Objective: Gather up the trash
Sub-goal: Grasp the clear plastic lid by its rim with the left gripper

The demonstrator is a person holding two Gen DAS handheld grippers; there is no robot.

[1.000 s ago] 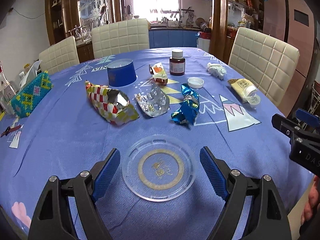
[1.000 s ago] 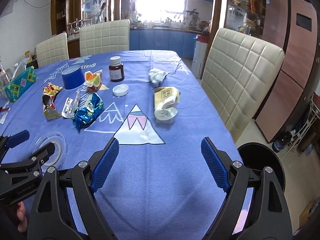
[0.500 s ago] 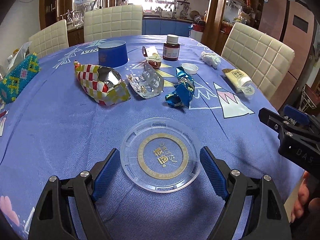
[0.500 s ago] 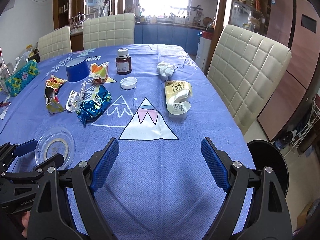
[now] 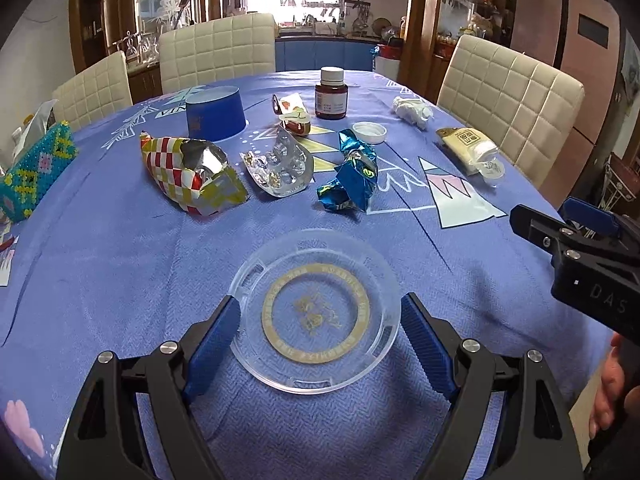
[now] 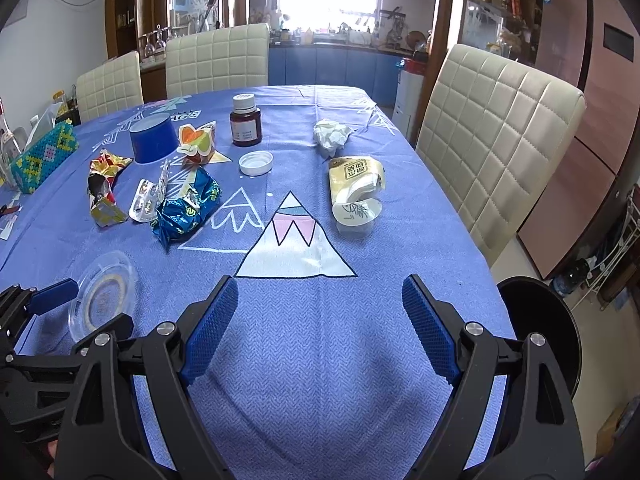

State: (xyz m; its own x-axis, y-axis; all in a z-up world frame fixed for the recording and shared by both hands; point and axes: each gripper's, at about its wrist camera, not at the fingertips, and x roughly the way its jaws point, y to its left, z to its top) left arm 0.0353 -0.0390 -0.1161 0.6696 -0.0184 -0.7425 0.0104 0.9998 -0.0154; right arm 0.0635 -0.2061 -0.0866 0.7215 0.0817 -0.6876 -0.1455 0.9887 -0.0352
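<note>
A clear round plastic lid (image 5: pixel 316 312) with a gold ring lies on the blue tablecloth (image 5: pixel 100 264), between the open blue fingers of my left gripper (image 5: pixel 320 320). It also shows in the right wrist view (image 6: pixel 102 294). Beyond it lie a checkered foil wrapper (image 5: pixel 188 174), a blister pack (image 5: pixel 278 166), a blue foil wrapper (image 5: pixel 352 176), a white cap (image 5: pixel 370 132), a crumpled tissue (image 5: pixel 412 108) and a yellow yogurt pouch (image 5: pixel 468 148). My right gripper (image 6: pixel 320 324) is open and empty above bare cloth.
A blue upturned cup (image 5: pixel 216 116), a brown medicine bottle (image 5: pixel 330 94) and a beaded tissue box (image 5: pixel 34 168) stand on the table. Cream chairs (image 6: pixel 500 140) ring it. A black bin (image 6: pixel 540 328) sits on the floor at the right.
My left gripper has moved forward and down, so the clear lid now sits between its fingers. My right gripper has drifted slightly forward over the table.
</note>
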